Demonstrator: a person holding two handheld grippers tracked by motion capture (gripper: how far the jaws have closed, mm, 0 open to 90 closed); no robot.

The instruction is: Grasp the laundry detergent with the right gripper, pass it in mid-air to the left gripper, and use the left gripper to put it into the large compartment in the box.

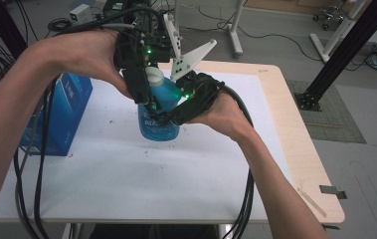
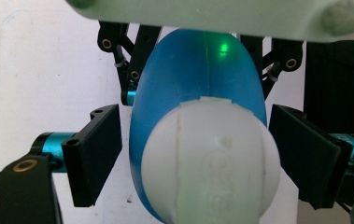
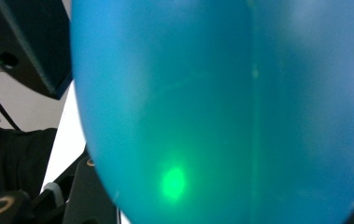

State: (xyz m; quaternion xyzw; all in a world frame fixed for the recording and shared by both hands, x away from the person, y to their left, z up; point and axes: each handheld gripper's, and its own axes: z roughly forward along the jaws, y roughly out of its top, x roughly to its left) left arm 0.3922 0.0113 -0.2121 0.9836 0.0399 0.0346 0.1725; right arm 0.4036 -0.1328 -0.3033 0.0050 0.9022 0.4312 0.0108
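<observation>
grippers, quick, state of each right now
left gripper: open, jaws either side of the blue bottle's white cap, small gaps showing.
right gripper: at the bottle's body; cannot tell.

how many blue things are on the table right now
2. A blue bottle with a white cap stands mid-table between both grippers; a blue box sits at the table's left edge. The hands may hide smaller items.
</observation>
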